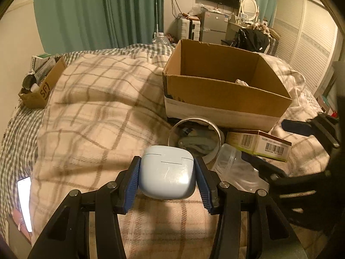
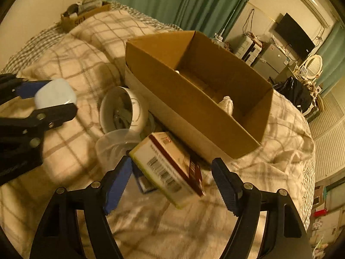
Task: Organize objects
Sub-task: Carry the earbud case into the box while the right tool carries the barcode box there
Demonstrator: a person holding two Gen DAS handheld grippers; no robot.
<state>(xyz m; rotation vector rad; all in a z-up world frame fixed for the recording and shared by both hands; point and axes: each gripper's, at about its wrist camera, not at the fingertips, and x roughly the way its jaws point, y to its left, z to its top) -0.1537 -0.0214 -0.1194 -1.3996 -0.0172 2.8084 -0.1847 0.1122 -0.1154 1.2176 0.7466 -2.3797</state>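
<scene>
My left gripper (image 1: 167, 168) is shut on a pale blue earbud case (image 1: 167, 173) and holds it above the plaid blanket; the case also shows in the right wrist view (image 2: 55, 93). My right gripper (image 2: 172, 172) is open, its jaws on either side of a small barcoded carton (image 2: 170, 168), apart from it. The carton also shows in the left wrist view (image 1: 258, 143). A large open cardboard box (image 1: 226, 88) (image 2: 194, 92) stands just behind, with a white crumpled item (image 2: 226, 105) inside.
A white round container (image 1: 196, 138) (image 2: 123, 110) and a clear plastic cup (image 1: 232, 161) (image 2: 114, 146) lie beside the carton. A small cardboard box of items (image 1: 36, 86) sits at the bed's far left. A lit phone (image 1: 24, 202) lies at left.
</scene>
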